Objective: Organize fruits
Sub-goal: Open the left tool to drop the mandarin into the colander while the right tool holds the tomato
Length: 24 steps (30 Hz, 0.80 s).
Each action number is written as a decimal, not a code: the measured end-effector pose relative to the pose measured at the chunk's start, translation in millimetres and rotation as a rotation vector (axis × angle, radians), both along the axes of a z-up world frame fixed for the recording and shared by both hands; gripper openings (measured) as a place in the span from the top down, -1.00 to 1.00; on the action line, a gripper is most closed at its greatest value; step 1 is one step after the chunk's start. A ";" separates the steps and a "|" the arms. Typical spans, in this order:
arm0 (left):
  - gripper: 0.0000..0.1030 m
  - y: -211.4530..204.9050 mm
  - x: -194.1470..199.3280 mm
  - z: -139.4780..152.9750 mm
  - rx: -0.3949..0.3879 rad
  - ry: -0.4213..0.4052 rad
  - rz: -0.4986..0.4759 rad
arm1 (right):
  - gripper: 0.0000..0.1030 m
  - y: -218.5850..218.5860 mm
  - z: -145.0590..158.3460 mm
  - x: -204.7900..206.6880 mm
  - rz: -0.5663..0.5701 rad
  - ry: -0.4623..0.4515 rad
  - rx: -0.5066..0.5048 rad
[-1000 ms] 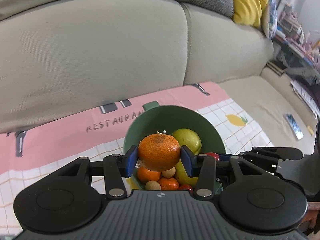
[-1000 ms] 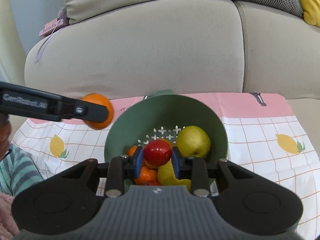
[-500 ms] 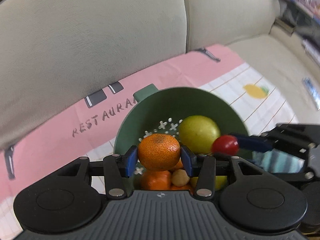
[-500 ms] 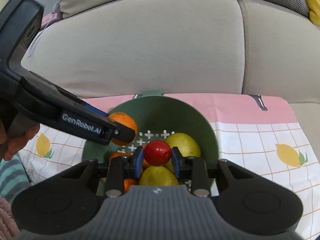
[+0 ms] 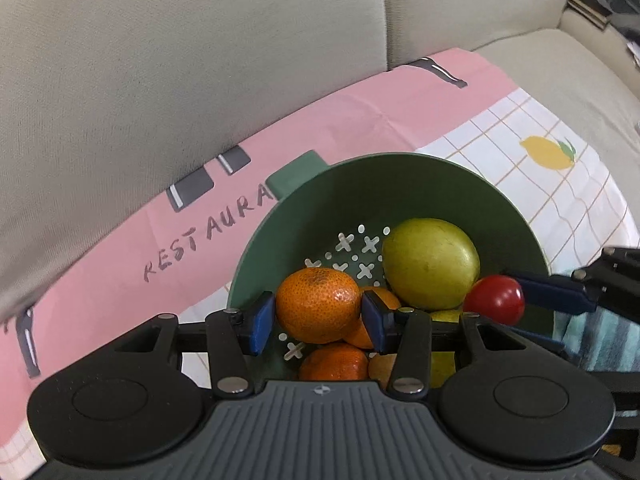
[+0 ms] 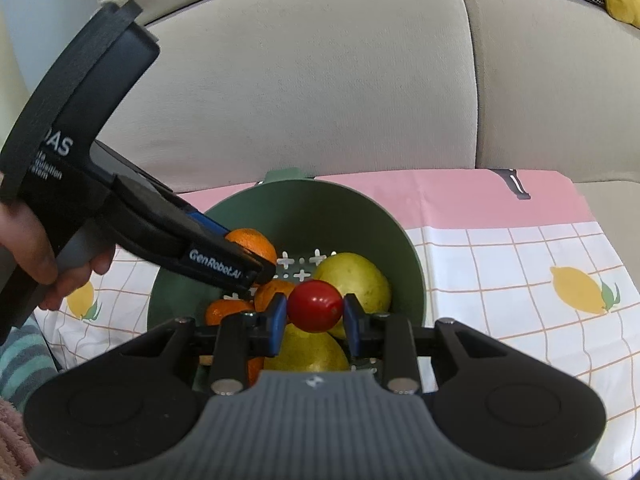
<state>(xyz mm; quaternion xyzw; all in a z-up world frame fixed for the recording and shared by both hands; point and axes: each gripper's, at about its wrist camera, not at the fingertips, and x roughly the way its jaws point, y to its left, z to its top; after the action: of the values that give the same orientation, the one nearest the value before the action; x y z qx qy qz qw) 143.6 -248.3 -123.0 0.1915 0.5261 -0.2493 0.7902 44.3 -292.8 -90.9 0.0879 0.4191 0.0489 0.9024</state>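
Observation:
A green colander point(image 5: 400, 176) point(image 6: 332, 208) stands on a pink and white cloth and holds a yellow-green pear point(image 5: 430, 264) point(image 6: 356, 276) and several tangerines point(image 5: 334, 362). My left gripper point(image 5: 318, 312) is shut on a tangerine point(image 5: 318, 304) just above the fruit inside the colander; from the right wrist camera that tangerine point(image 6: 252, 242) shows behind the left gripper's fingers point(image 6: 216, 260). My right gripper point(image 6: 315, 322) is shut on a small red tomato point(image 6: 315, 306) point(image 5: 494, 299) over the colander's near side, above a second pear point(image 6: 308, 350).
The cloth point(image 5: 540, 184) with lemon prints lies on a beige sofa seat, with the sofa back point(image 5: 200, 60) right behind the colander. A hand point(image 6: 52, 268) grips the left tool. Striped teal fabric point(image 6: 20, 356) lies at the lower left.
The left gripper carried its tangerine from outside the colander's left rim down into the colander and tilted steeper. The right gripper, still holding the tomato, moved slightly closer over the fruit.

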 end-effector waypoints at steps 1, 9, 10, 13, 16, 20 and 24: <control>-0.05 2.2 1.4 -0.1 -0.007 0.007 0.009 | 0.47 0.8 -0.2 0.1 0.003 0.000 -0.001; -0.17 16.1 -0.1 13.7 -0.097 0.008 0.040 | 0.47 5.5 1.9 -1.0 0.017 0.000 -0.007; -0.18 18.5 -1.5 18.3 -0.114 0.002 0.043 | 0.47 4.5 1.7 -1.3 0.018 -0.001 -0.007; -0.18 28.4 -5.9 33.7 -0.164 -0.022 0.054 | 0.47 7.2 2.9 -0.8 0.027 -0.004 -0.006; -0.18 43.5 -8.9 47.9 -0.195 -0.051 0.084 | 0.47 13.3 4.9 0.9 0.051 -0.009 -0.002; -0.18 65.5 -11.3 61.7 -0.225 -0.078 0.129 | 0.47 25.5 3.1 11.0 0.099 -0.004 0.003; -0.18 85.3 -13.6 69.5 -0.230 -0.106 0.168 | 0.47 37.5 -1.8 24.6 0.140 0.009 0.010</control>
<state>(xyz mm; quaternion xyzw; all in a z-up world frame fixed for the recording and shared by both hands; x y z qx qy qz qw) 130.0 -163.0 -53.4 0.0679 0.4657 -0.2303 0.8518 68.9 -255.3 -92.7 0.0633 0.4280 0.1136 0.8944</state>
